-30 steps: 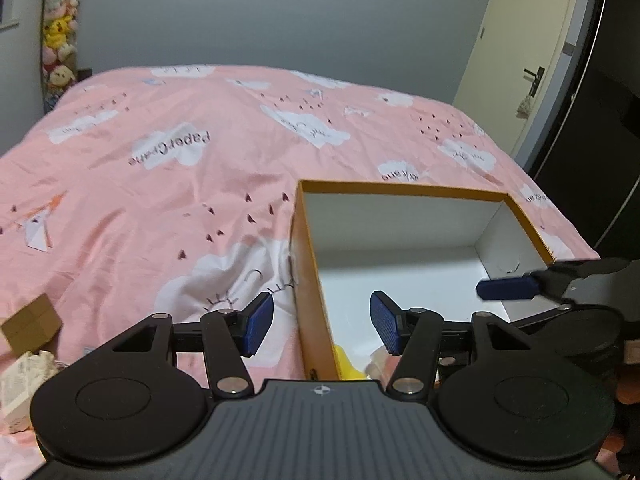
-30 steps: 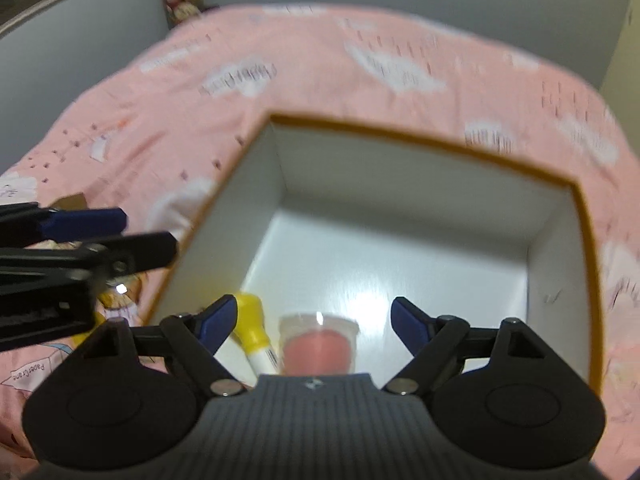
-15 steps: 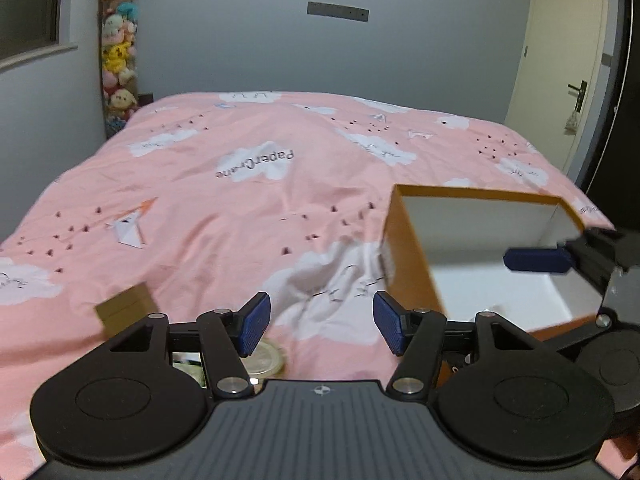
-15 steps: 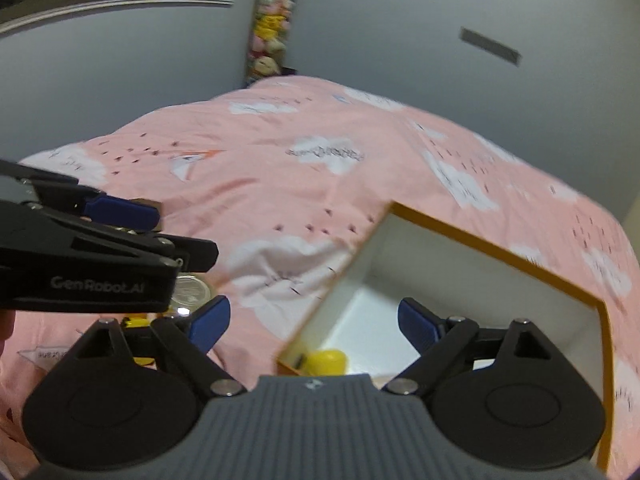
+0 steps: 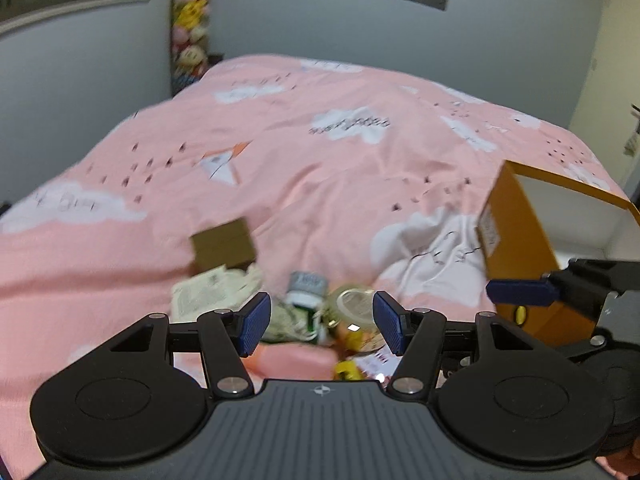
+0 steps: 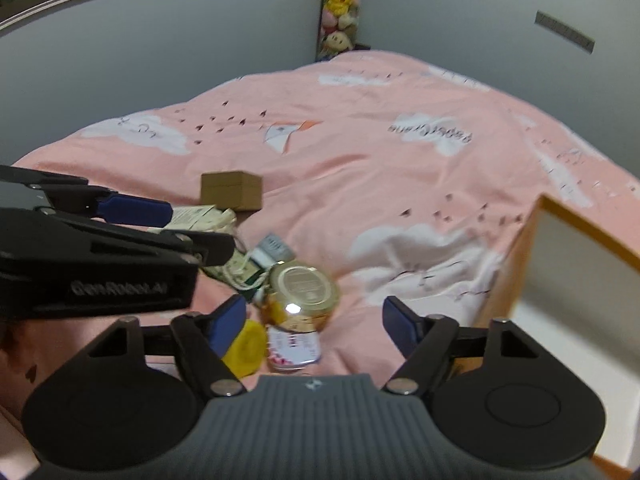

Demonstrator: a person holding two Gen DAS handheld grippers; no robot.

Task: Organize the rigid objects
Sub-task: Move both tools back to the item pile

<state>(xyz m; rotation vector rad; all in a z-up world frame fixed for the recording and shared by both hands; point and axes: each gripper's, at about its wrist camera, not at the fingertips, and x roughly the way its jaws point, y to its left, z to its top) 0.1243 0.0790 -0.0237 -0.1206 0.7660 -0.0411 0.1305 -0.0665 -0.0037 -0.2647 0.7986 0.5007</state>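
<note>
A heap of small things lies on the pink bed: a gold-lidded jar, a grey-capped bottle, a yellow cap, a pink-and-white tin, white crumpled packets and a brown cardboard box. My right gripper is open and empty, just above the jar. My left gripper is open and empty over the same heap, with the jar and bottle between its fingers' line. The orange box with white inside stands at the right.
The pink bedspread stretches ahead. A column of plush toys stands in the far corner by the grey wall. A door is at the far right. The left gripper's body fills the left of the right wrist view.
Both grippers have swung left, away from the orange box and over the heap of small things. Both stay open and empty.
</note>
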